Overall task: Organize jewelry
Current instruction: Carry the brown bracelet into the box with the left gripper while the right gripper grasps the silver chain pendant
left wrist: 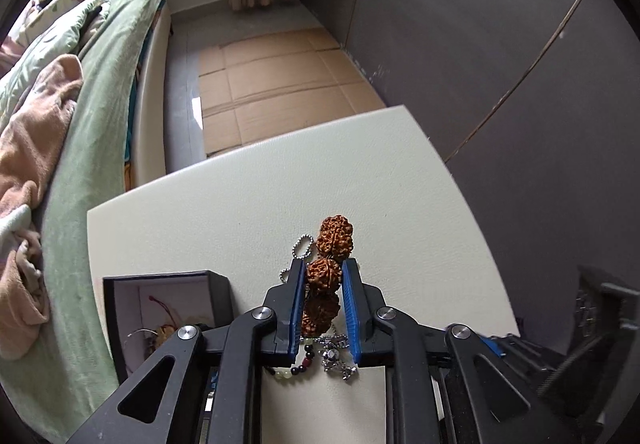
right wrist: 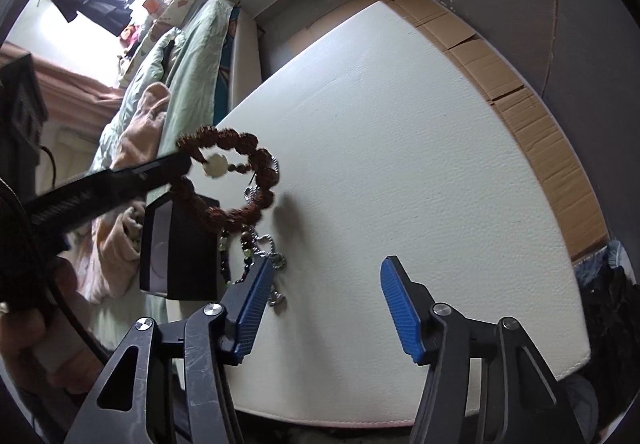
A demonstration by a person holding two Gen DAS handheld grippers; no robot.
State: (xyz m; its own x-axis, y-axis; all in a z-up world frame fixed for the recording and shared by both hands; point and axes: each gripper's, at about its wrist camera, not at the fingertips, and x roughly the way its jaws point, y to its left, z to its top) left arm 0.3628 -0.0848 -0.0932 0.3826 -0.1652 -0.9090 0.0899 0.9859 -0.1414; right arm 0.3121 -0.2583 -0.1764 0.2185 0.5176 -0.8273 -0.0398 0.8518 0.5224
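Far left in the left wrist view: bed (left wrist: 104,92) w/ green sheet, a peach blanket (left wrist: 36,132) bunched on it. Next over, a black jewelry box (left wrist: 168,308) sits open at the left edge of the white table (left wrist: 400,184); pale lining inside, w/ a red cord and a thin ring showing, rest hidden by the tongs' arm.

Centre: left gripper (left wrist: 324,276), blue pads pressed in on the brown seed-bead bracelet (left wrist: 330,264). One knobbly bead pinched right btwn the pads, two more stick out past the tips, another sits further back btwn the jaws. Bracelet is lifted off the table. Just left of the tips, a silver ball chain (left wrist: 301,247) lies looped on the tabletop. Under the jaws, near the cam: a dark-and-pale bead string (left wrist: 298,362) and a silver charm cluster (left wrist: 336,358), both flat on the table, touching or nearly so.

Right wrist view, left to right: the left gripper (right wrist: 182,164) comes in as a dark bar from the left, bracelet (right wrist: 240,180) hanging from its tip as a full ring w/ one pale bead, above the box (right wrist: 180,248). Below it, the bead string (right wrist: 226,252) and ball chain (right wrist: 276,256) lie beside the box on the table (right wrist: 420,164). Right gripper (right wrist: 328,276) is spread wide, nothing btwn the pads, its left pad just beside the chain. Flattened cardboard (right wrist: 540,116) on the floor past the table's far edge.
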